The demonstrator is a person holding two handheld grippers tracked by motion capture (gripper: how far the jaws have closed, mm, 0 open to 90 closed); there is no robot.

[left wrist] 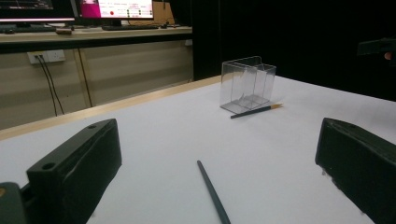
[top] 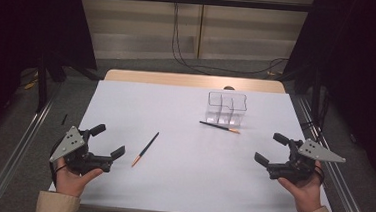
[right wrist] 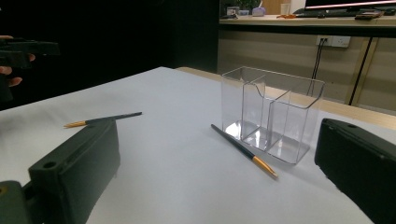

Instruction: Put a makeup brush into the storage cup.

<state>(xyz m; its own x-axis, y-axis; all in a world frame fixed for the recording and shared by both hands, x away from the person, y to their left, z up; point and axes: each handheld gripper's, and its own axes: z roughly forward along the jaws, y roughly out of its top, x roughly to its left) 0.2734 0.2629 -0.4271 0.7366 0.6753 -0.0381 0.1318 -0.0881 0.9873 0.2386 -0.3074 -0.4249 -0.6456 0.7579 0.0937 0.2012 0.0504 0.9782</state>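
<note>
Fingers released on left gripper (top: 107, 141) and right gripper (top: 268, 148), near counter's (top: 180, 185) front corners; pencil (top: 145, 149) mid-counter, second pencil (top: 219, 127) touching clear organizer (top: 226, 108).

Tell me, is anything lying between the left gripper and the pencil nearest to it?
Nothing visible does. The left gripper is open at the table's left edge, and bare white surface lies between it and the near pencil. The clear holder and the second pencil lie farther off.
</note>
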